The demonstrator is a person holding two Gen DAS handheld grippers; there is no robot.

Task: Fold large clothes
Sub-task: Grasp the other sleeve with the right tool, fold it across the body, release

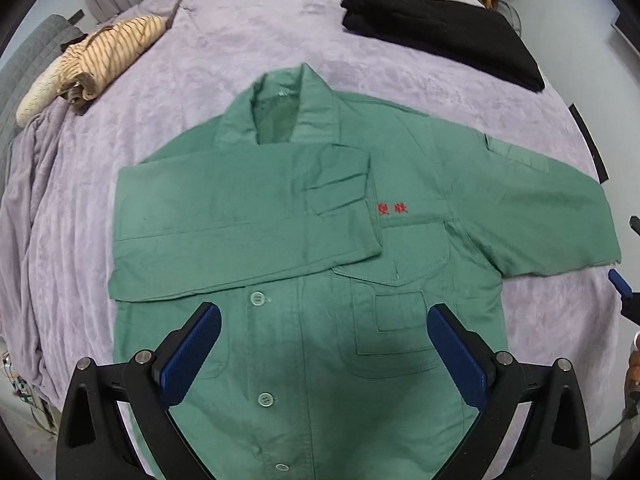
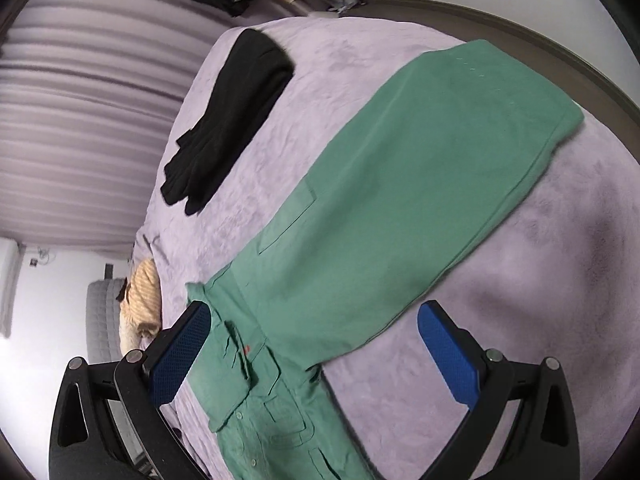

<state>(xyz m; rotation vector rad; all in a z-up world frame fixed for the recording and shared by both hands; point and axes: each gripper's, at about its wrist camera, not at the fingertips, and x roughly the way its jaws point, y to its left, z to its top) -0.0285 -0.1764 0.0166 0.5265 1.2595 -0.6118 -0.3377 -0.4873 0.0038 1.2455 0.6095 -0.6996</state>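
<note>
A green button-up work shirt [image 1: 320,240] lies front-up on a lilac bedspread [image 1: 240,48]. Its left sleeve [image 1: 240,220] is folded across the chest; its right sleeve [image 1: 532,216] stretches out flat to the right. My left gripper [image 1: 324,344] is open and empty above the shirt's button placket. My right gripper [image 2: 314,356] is open and empty, hovering over the outstretched sleeve [image 2: 400,184] near the shoulder. The tip of the right gripper [image 1: 620,284] shows at the right edge of the left wrist view.
A folded black garment [image 1: 440,28] lies at the far right of the bed, also in the right wrist view [image 2: 236,116]. A beige striped garment [image 1: 92,64] lies at the far left edge. Pleated curtains [image 2: 80,120] hang beyond the bed.
</note>
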